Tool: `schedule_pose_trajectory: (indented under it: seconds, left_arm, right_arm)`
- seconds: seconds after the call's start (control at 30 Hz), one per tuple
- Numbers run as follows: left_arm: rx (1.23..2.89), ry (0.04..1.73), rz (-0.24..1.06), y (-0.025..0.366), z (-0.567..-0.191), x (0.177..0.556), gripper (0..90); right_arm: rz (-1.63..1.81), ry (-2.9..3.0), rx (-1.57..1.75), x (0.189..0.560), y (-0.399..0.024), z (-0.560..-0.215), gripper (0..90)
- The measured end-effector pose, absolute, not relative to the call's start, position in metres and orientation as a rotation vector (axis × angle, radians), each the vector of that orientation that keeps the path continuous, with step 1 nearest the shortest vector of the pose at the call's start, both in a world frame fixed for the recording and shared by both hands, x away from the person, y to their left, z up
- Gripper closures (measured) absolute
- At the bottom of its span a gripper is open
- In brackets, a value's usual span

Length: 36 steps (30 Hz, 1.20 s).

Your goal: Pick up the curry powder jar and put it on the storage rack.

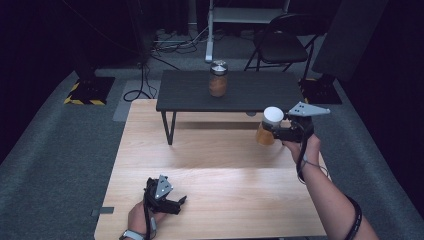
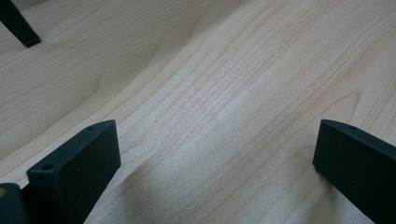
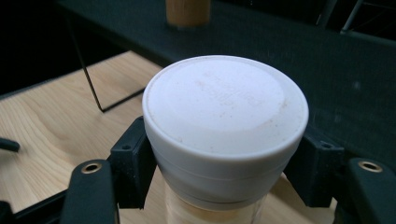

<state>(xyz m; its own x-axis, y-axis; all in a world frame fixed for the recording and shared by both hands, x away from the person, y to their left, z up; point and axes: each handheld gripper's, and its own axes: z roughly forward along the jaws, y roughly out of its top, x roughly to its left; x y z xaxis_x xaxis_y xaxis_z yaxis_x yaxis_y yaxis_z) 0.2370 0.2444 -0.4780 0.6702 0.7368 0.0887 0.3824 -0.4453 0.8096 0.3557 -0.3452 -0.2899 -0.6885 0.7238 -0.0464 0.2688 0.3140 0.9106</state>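
Now white-lidded jar [image 1: 270, 126] clamped between right tongs [image 1: 278, 131], aloft; left tongs [image 1: 181, 201] agape, empty.

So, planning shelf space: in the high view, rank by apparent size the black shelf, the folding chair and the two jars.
1. black shelf
2. folding chair
3. white-lidded jar and metal-lidded jar: they look alike; the first is nearer, so unranked.

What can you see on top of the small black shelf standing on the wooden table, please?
A jar with a metal lid stands on the black shelf, holding something orange-brown. The shelf's right front corner is covered by the white-lidded jar in the right gripper.
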Motion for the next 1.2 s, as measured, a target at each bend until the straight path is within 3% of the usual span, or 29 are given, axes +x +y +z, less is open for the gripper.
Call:
schedule_pose_trajectory:
  seconds: [0.37,0.7,1.2]
  left_arm:
    - [2.077,0.856,0.562,0.244,-0.478,0.236,0.2]
    - [2.077,0.853,0.569,0.244,-0.478,0.235,0.2]
    - [2.076,0.853,0.57,0.244,-0.479,0.235,0.2]
  right_arm:
    - [1.37,2.101,0.847,0.377,-0.325,-0.23,33.4]
    - [1.457,2.005,0.897,0.407,-0.31,-0.2,33.4]
    - [1.347,2.013,0.977,0.469,-0.276,-0.207,33.3]
